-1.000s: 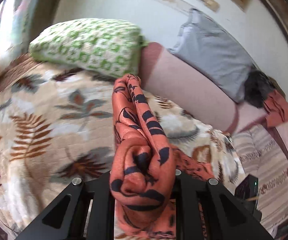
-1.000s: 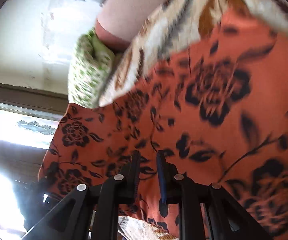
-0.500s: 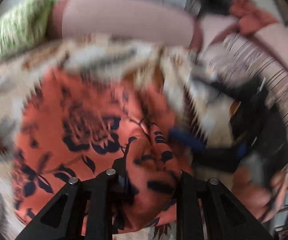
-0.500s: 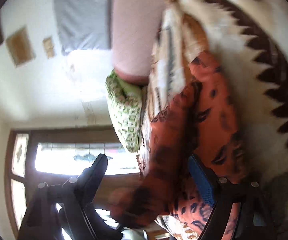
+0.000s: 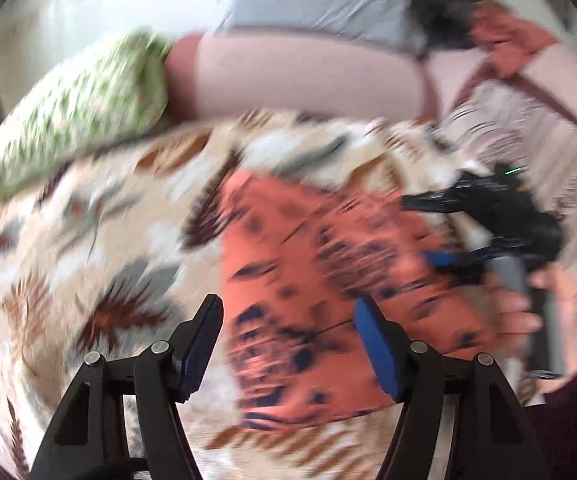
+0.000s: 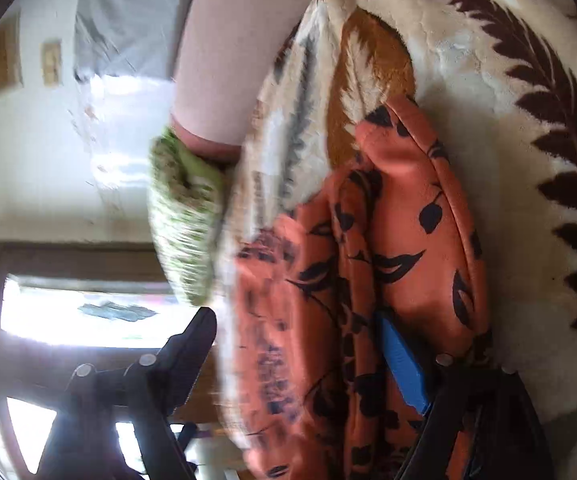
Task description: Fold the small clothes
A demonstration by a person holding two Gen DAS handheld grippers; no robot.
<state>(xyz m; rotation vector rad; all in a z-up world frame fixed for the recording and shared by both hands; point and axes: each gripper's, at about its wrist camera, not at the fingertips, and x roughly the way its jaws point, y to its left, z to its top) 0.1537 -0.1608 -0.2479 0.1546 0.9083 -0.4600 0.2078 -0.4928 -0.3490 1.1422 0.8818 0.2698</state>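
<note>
A leaf-patterned blanket [image 5: 88, 248] covers the bed, cream with brown and grey fronds, and it fills most of both views. Behind it runs a pink bolster [image 5: 296, 76], with a green-and-white pillow [image 5: 84, 108] at its end and a grey pillow [image 5: 312, 0] above. On the blanket lies the orange floral garment [image 5: 308, 288], spread flat in the blurred left wrist view, bunched in folds in the right one. The left gripper [image 5: 288, 344] hangs over it, fingers just sprung wide, cloth below but not pinched. The right gripper [image 6: 304, 356], held in a hand [image 5: 528, 304], also stands spread after easing in slightly; the garment drapes against its blue pad [image 6: 402, 364], unclamped.
</note>
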